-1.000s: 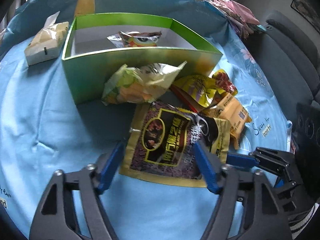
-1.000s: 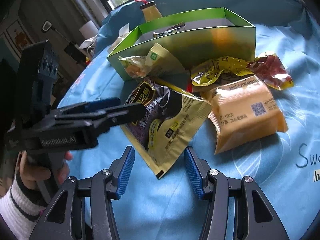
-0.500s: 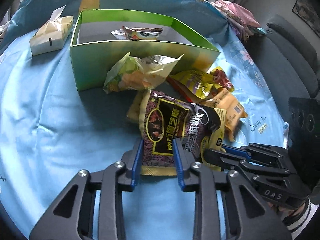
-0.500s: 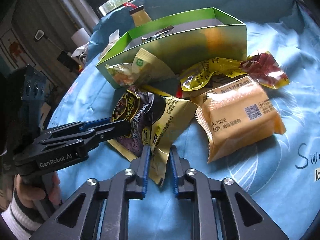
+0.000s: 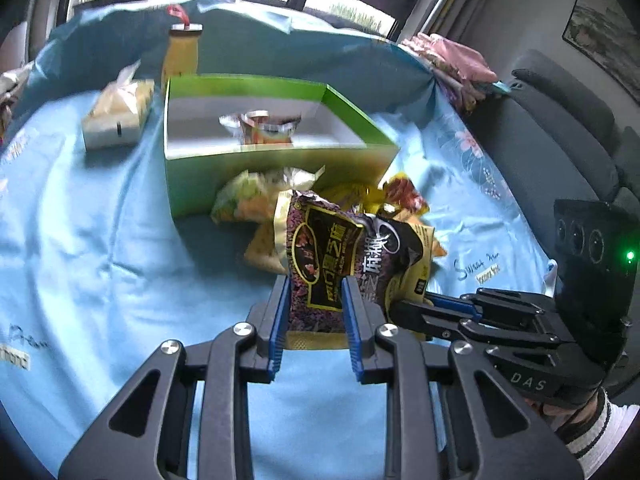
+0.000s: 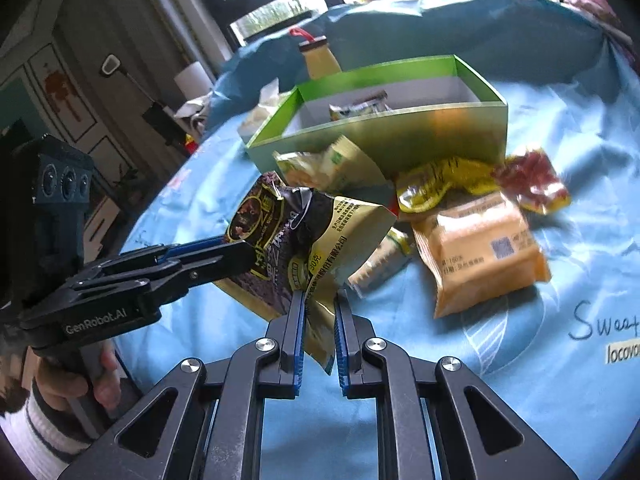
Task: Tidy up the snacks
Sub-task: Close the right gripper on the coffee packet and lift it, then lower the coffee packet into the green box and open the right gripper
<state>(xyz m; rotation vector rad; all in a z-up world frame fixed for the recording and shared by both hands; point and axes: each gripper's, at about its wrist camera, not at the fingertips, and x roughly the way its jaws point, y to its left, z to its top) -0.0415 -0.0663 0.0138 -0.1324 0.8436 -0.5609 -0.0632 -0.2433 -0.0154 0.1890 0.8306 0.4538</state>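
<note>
Glossy foil pouch (image 5: 344,264), cloth tablecloth (image 5: 100,240)

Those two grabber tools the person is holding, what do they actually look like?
Each is black, angular, with cut-out struts and silver bolts. The left gripper and right gripper have ribbed blue pads on two fingers. One body reads "GenRobot.AI", the other "DAS"; its block has three round lenses and a green light. The hands wear white sleeves with dark stripes.
</note>
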